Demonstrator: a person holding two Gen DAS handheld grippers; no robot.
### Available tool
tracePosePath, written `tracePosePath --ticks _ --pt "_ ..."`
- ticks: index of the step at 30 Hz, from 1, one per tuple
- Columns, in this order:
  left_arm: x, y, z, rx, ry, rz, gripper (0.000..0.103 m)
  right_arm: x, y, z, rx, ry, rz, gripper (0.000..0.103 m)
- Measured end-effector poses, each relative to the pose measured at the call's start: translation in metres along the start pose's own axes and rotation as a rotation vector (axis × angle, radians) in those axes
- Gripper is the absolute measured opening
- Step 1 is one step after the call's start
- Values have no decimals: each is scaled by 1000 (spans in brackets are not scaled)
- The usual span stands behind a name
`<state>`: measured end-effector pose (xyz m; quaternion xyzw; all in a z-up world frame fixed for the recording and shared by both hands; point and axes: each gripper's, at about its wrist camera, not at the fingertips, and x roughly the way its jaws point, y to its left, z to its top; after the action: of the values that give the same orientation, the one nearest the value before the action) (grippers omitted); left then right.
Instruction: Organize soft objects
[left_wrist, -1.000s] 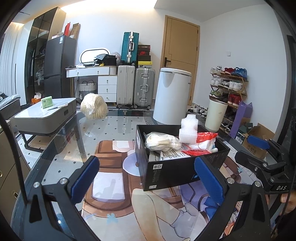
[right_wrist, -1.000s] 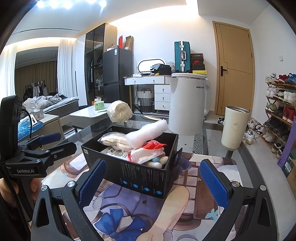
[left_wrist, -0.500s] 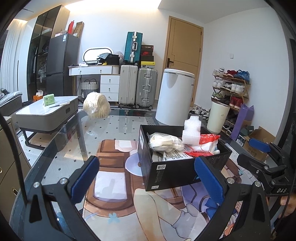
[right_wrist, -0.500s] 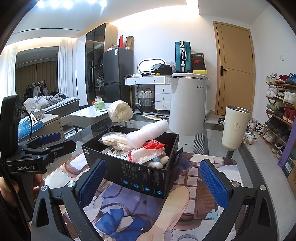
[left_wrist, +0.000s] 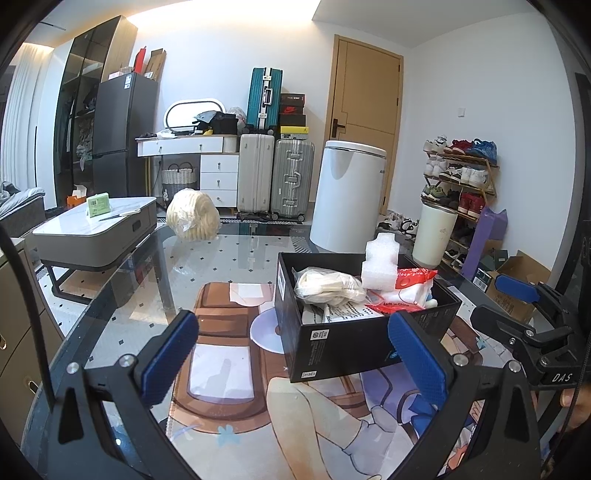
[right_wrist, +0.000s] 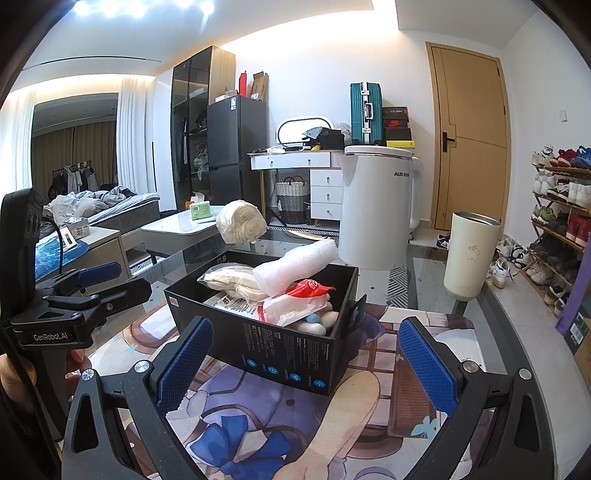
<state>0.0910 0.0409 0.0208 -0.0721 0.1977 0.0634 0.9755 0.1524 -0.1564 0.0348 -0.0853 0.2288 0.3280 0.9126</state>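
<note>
A black box (left_wrist: 354, 343) stands on the glass table and also shows in the right wrist view (right_wrist: 280, 354). It holds a bagged cream bundle (left_wrist: 328, 286), a white foam roll (right_wrist: 295, 264) and a red-and-white packet (right_wrist: 295, 304). A bagged cream yarn ball (left_wrist: 192, 216) lies at the table's far edge, also in the right wrist view (right_wrist: 240, 221). My left gripper (left_wrist: 291, 354) is open and empty, just left of the box. My right gripper (right_wrist: 306, 362) is open and empty, in front of the box.
A cartoon-print mat (left_wrist: 295, 406) covers the glass table (left_wrist: 122, 295). A white appliance (right_wrist: 376, 206), a cream bin (right_wrist: 469, 254), a shoe rack (left_wrist: 461, 177), suitcases (left_wrist: 275, 177) and a low grey side table (left_wrist: 96, 229) stand around it.
The left gripper has risen and tilted a little, so the box and yarn ball sit lower and to the right in its view. The right gripper has barely moved.
</note>
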Motion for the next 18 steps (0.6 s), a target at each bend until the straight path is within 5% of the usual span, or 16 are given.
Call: tracePosePath --ticks 18 --pt "-2 -7 -1 46 -10 2 103 0 1 0 -1 3 -1 102"
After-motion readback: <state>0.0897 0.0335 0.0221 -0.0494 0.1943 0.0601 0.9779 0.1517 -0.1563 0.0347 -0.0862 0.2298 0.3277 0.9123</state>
